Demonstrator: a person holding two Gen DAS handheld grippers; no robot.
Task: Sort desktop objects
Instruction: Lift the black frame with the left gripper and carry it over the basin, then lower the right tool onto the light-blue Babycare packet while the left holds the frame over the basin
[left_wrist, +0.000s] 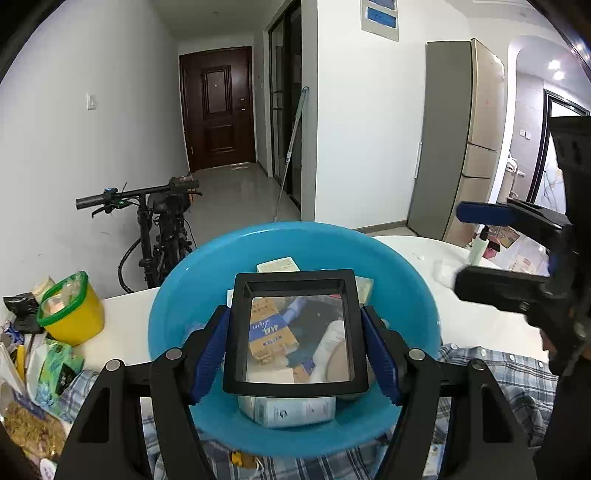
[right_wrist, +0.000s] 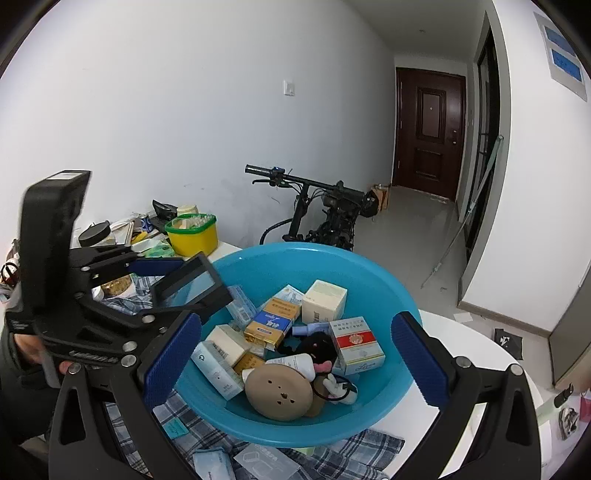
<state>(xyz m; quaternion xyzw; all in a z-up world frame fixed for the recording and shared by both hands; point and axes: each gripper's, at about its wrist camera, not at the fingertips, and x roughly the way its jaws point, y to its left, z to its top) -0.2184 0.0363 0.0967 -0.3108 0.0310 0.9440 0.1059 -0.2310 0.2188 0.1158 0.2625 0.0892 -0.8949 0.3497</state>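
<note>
- Left gripper (left_wrist: 295, 334) clamps a black-framed magnifier (left_wrist: 297, 328) above the blue basin (left_wrist: 177, 295).
- Right gripper (right_wrist: 295, 354) hangs open over the basin's boxes (right_wrist: 324, 301).

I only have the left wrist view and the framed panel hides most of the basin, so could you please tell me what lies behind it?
Observer: The blue basin holds a round tan disc at its near side, hidden from you by the black-framed panel.
Operator: Thank you; are the right tongs holding anything?
Observer: No, the right tongs stand open and empty above the basin.
Operator: Is there anything red in there?
Observer: Yes, a red and white box lies toward the right, beside a black plush toy.
</note>
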